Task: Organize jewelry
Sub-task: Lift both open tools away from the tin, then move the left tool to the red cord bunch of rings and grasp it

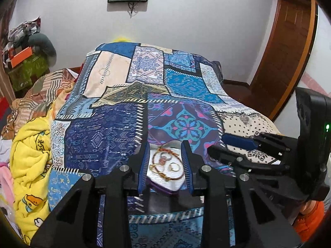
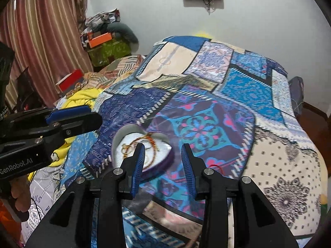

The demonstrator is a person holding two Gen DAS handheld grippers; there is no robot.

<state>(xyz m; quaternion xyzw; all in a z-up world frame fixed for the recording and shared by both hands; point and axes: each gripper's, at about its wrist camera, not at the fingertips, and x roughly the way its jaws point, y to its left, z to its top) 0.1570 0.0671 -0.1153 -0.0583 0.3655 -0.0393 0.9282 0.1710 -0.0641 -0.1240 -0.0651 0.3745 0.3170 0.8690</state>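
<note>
Hovering, left claw (image 1: pixel 165 161): jaws partly open, empty, touching nothing.
Right claw (image 2: pixel 163 159): partly open, empty.
Jewelry (image 1: pixel 165 163): in box (image 1: pixel 173 183), on quilt (image 1: pixel 115 128), 12 o'clock of left claw.

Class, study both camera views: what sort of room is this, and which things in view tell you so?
Most likely a bedroom: a patchwork bedspread covers a bed, rumpled blankets are heaped beside it, and a striped curtain hangs at one side.
</note>
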